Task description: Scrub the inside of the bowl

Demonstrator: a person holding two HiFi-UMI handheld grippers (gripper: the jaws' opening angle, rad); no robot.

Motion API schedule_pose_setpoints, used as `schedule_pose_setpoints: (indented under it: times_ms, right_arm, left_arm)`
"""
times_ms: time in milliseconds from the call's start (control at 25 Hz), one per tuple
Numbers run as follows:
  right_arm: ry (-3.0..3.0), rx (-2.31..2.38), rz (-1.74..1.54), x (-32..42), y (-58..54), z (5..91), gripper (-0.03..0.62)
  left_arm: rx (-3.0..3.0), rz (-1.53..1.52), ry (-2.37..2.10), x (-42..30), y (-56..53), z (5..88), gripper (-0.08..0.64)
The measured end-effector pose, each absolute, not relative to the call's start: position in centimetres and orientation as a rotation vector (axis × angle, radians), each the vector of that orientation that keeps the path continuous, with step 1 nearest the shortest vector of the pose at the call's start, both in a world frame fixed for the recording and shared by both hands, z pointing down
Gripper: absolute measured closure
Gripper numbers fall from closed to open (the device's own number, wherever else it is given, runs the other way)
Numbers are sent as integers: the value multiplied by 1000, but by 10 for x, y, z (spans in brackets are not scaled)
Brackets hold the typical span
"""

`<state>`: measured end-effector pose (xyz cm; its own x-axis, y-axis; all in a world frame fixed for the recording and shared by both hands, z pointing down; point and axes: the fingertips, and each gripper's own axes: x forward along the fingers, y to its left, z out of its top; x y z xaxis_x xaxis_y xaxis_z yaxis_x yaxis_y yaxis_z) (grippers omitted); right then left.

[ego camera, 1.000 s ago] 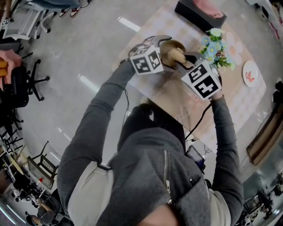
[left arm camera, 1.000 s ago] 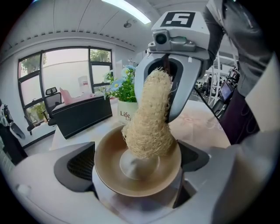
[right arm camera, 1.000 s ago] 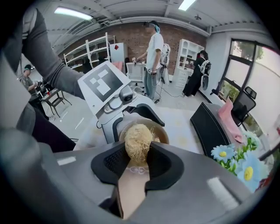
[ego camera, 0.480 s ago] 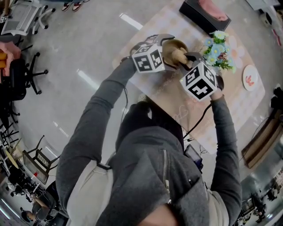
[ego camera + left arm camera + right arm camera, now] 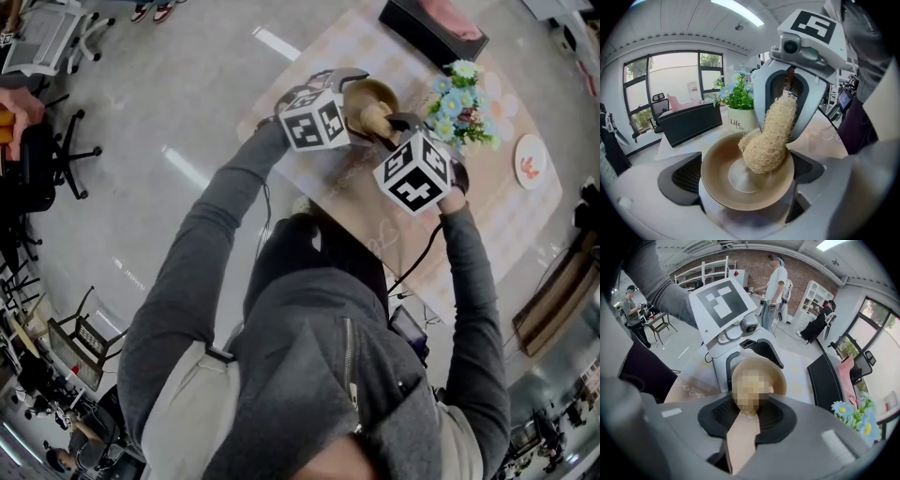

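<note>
Over the table (image 5: 487, 216), we are clamping our left gripper (image 5: 743, 177) on the tan bowl (image 5: 715, 180), whose rim is sitting between the fingers. Our right gripper (image 5: 749, 417) is squeezing the loofah scrubber (image 5: 771, 136), which is touching the bowl's inside at two o'clock.

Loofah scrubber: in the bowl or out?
In. The tip of the tan fibrous loofah scrubber sits below the rim of the beige round bowl, against its inner wall.

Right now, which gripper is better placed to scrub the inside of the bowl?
Right. The right gripper is shut on the loofah scrubber, whose head sits inside the bowl. The left gripper is shut on the bowl, steadying it.
</note>
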<state>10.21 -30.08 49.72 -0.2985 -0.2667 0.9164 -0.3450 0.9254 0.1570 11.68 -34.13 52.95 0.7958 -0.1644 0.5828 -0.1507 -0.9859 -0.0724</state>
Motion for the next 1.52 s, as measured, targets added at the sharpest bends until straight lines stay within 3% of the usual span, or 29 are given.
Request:
schedule_pose_setpoints:
  times_ms: [800,1520]
  right_arm:
    - [-1968,361,286,80,-294,500,500]
    - [-1939,57,218,68,-294,498,505]
  left_arm:
    - [-2966,-910,249,116,-339,528,-31]
    - [-2970,-878,232,118,-337,528,-31]
